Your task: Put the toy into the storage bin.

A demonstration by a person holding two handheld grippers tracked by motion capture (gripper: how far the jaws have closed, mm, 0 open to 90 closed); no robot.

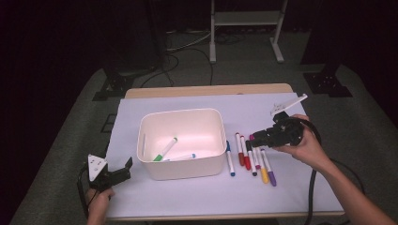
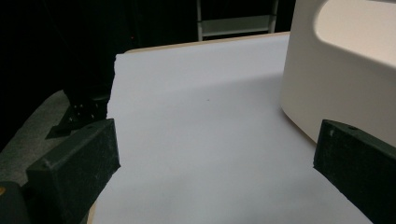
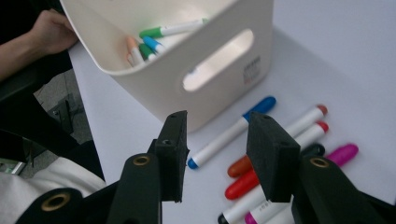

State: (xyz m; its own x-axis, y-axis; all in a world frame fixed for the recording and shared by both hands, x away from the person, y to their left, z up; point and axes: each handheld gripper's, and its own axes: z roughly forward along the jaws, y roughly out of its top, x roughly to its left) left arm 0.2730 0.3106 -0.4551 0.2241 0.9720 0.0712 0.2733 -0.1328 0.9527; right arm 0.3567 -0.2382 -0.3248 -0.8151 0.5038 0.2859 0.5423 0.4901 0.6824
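Observation:
A white bin (image 1: 180,174) stands mid-table with a green marker (image 1: 165,150) and a blue-capped marker (image 1: 185,157) inside. Right of it lie several markers in a row: blue (image 1: 229,161), red (image 1: 240,151), black (image 1: 252,161), yellow (image 1: 264,169), purple (image 1: 271,172). My right gripper (image 1: 257,137) hovers over the far ends of these markers, open. In the right gripper view its jaws (image 3: 219,126) hold nothing, and the blue marker (image 3: 231,133) lies beyond them beside the bin (image 3: 159,79). My left gripper (image 1: 123,169) rests open near the bin's front left corner, with bare mat between its jaws (image 2: 217,149).
A pale mat (image 1: 187,197) covers the wooden table. A white frame (image 1: 244,28) and black stand feet (image 1: 112,86) stand on the floor behind. The right gripper's cable (image 1: 312,197) hangs off the front right. The bin wall (image 2: 336,70) is close on the left gripper's right.

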